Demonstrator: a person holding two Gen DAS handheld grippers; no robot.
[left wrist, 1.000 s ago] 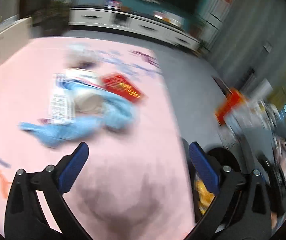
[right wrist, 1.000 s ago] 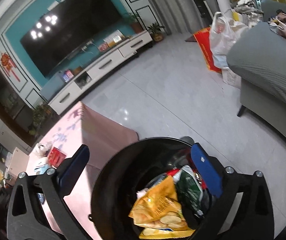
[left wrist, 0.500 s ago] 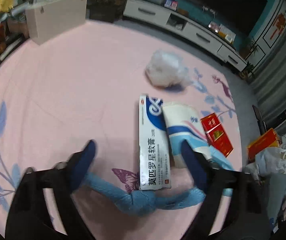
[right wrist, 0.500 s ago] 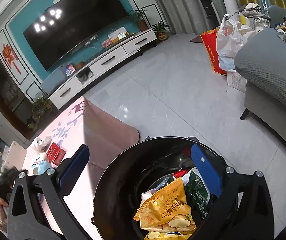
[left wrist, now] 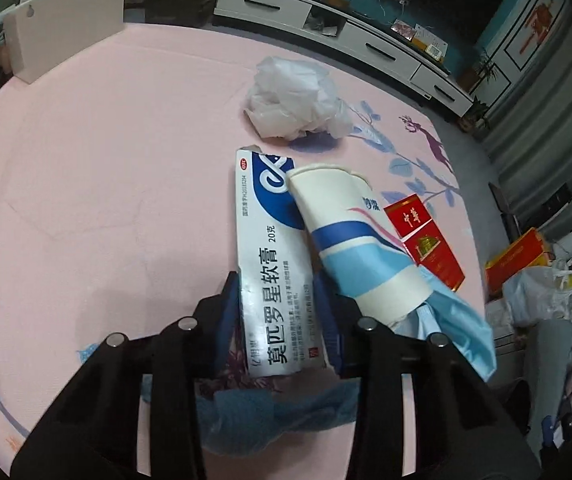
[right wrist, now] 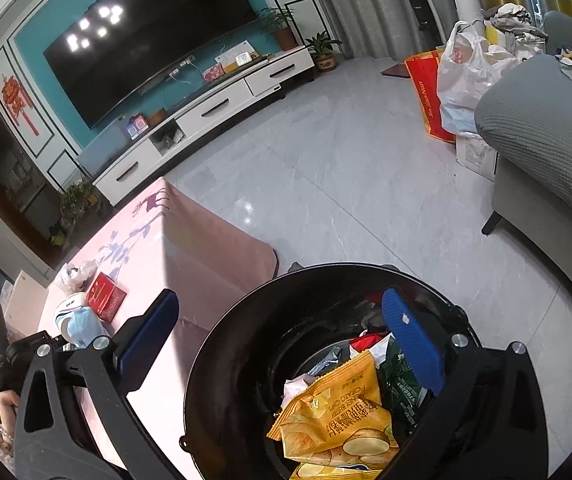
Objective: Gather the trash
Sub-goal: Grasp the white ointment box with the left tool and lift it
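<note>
- Left wrist view: we see the left gripper (left wrist: 275,312) low over the pink tablecloth (left wrist: 105,184), its jaws having just been closing, with the near end of the white-and-blue ointment box (left wrist: 271,264) between them. The blue pads sit right against the box's two long sides; we read that as a clamp on the box.
- Same view: a paper cup (left wrist: 350,240) with blue bands lies on its side, overlapping the box's right edge, its mouth pointing away from us.
- Just right of the cup lies a red cigarette pack (left wrist: 426,240), flat on the cloth.
- A light-blue face mask (left wrist: 458,328) trails from under the cup's base toward the gripper's right side.
- Beyond the box sits a crumpled white plastic bag (left wrist: 298,96), apart from the rest.
- Right wrist view: we find the right gripper (right wrist: 281,344) with its jaws wide apart and nothing between them, held over the rim of a black trash bin (right wrist: 221,360).
- Inside the bin lie a yellow chip bag (right wrist: 338,412) and a dark green wrapper (right wrist: 398,380), among other scraps.
- The bin stands on the grey floor (right wrist: 346,184) just beside the cloth-covered table, where the cup, mask and red pack show small at the left.
- A grey sofa (right wrist: 546,132) stands at the right.
</note>
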